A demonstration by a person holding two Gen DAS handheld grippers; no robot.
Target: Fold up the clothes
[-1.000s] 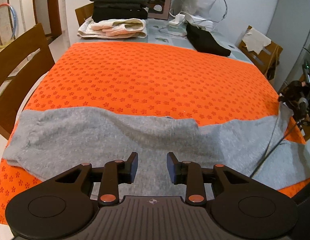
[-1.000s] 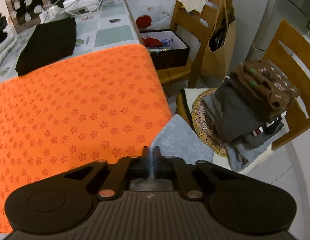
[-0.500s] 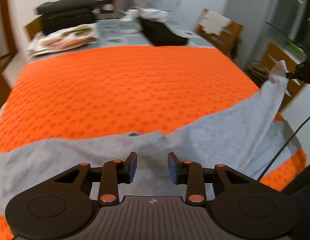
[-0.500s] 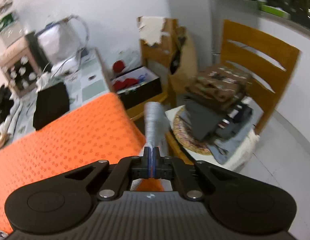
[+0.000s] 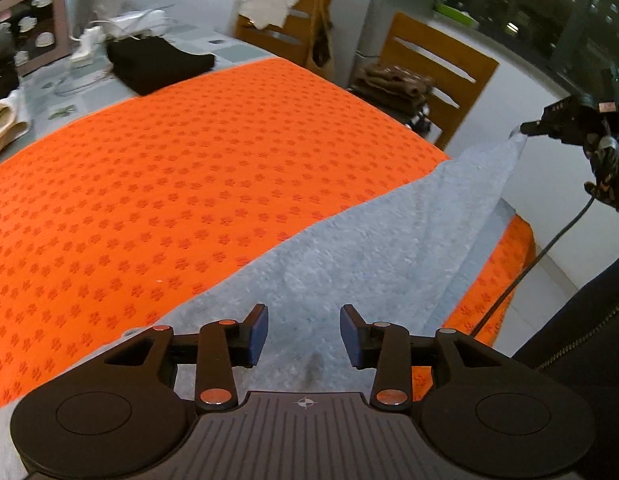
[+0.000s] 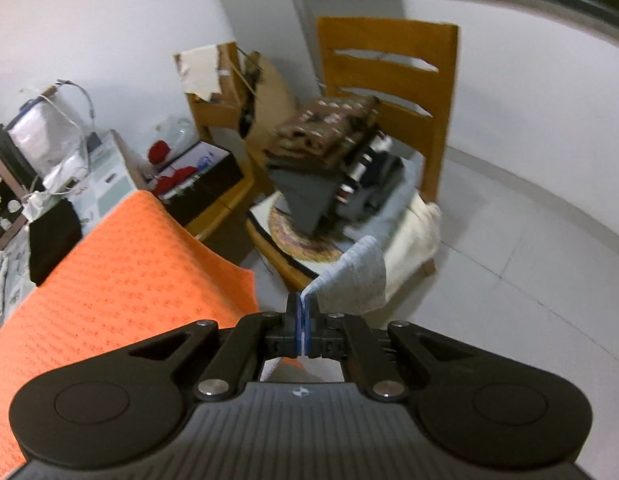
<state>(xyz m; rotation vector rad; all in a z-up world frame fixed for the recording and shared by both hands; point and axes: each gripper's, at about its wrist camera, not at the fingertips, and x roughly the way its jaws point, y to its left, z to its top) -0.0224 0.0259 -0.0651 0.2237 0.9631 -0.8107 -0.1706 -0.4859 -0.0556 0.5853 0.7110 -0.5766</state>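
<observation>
A grey knit garment (image 5: 349, 248) lies along the near edge of the orange mat (image 5: 189, 168). My left gripper (image 5: 303, 334) is open and empty, just above the garment's middle. My right gripper (image 6: 303, 308) is shut on the garment's right end (image 6: 355, 276), holding it lifted past the table's right edge. In the left wrist view the right gripper (image 5: 527, 128) shows at the far right, with the grey cloth stretched up to it.
A folded black garment (image 5: 153, 64) and cables lie at the table's far end. A wooden chair (image 6: 389, 92) with stacked clothes (image 6: 329, 160) stands to the right. Another chair (image 5: 285, 36) and a box with red yarn (image 6: 189, 176) stand beyond.
My right gripper has lifted the garment's right end up and out to the right. My left gripper has swung to the right over the garment, staying open.
</observation>
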